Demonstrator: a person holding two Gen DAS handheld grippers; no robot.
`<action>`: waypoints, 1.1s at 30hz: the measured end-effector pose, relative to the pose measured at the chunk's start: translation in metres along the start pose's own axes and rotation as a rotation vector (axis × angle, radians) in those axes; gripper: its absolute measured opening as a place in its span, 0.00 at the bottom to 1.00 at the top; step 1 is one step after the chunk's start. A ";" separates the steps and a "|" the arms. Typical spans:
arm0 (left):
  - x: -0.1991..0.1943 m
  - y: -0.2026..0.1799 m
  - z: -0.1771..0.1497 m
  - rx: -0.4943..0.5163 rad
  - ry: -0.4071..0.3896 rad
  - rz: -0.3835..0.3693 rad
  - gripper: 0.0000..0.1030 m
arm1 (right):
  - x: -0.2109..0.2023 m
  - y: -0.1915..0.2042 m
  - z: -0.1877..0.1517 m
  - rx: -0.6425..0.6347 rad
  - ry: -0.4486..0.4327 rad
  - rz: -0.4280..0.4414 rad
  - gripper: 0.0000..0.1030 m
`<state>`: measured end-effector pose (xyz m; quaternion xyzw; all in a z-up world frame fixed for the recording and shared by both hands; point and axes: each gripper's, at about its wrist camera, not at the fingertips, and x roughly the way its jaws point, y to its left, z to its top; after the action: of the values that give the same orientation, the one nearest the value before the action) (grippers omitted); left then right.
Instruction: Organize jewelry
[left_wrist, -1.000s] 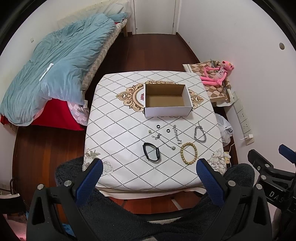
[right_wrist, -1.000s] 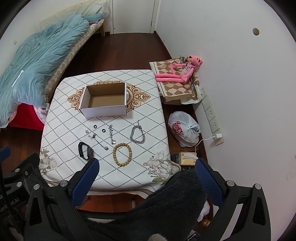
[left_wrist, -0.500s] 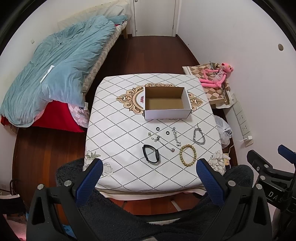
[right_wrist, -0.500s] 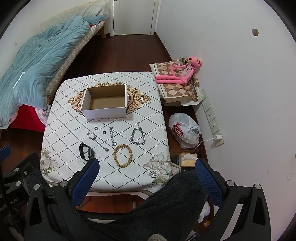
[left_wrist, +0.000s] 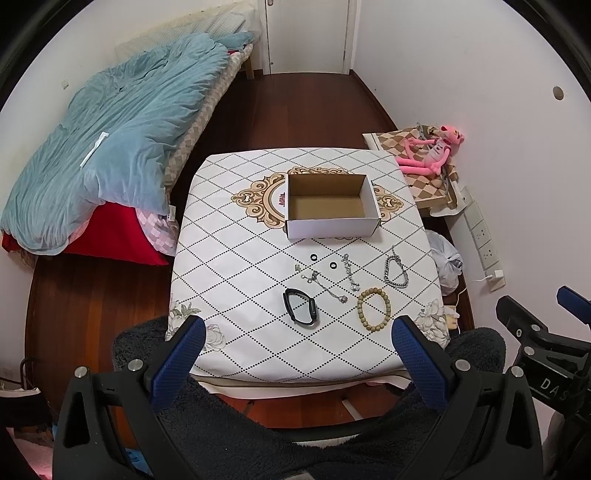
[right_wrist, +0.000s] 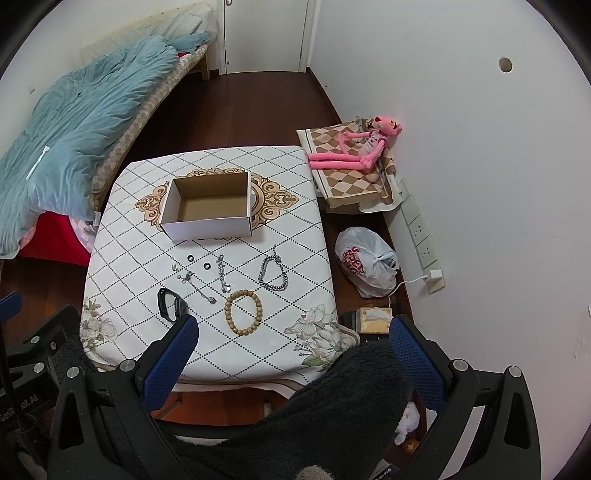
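Both grippers are up high, well back from the desk (left_wrist: 229, 266), nothing touched. Left gripper (left_wrist: 299, 347) has its jaws released wide, nothing between them. Right gripper (right_wrist: 291, 343) is the same: jaws spread, holding nothing; I also see it at the right edge of the left wrist view.

Cardboard box (left_wrist: 328, 206) sits open-topped near the desk's middle, toward the far edge, on the gold medallion print; inside looks bare.

Jewelry is laid out between the box and the near edge, all apart from the box:
- two small black rings (left_wrist: 314, 257), just in front of the box
- thin silver chain (left_wrist: 325, 284), running diagonally
- second silver chain (left_wrist: 350, 271), beside it
- chunky silver link bracelet (left_wrist: 395, 271), toward the right edge
- wooden bead bracelet (left_wrist: 373, 309), nearer the near edge
- black band (left_wrist: 300, 307), left of the beads

Off the desk: bed with blue duvet (left_wrist: 110, 147) beyond the left edge, pink plush toy (right_wrist: 354, 147) on a checked cushion, white plastic bag (right_wrist: 367, 266) on the floor past the right edge.
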<state>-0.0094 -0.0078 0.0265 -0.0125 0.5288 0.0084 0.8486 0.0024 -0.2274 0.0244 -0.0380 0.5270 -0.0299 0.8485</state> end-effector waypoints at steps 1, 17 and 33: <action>-0.001 0.000 0.000 0.001 -0.001 0.000 1.00 | 0.000 -0.002 -0.001 0.001 -0.001 0.001 1.00; -0.001 -0.002 0.000 0.001 -0.004 -0.001 1.00 | -0.005 -0.002 -0.004 0.002 -0.014 0.004 1.00; 0.121 0.032 0.015 -0.028 0.081 0.140 1.00 | 0.126 -0.008 0.005 0.087 0.136 -0.016 1.00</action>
<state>0.0569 0.0248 -0.0757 0.0125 0.5622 0.0746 0.8235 0.0623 -0.2466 -0.0855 -0.0032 0.5815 -0.0618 0.8112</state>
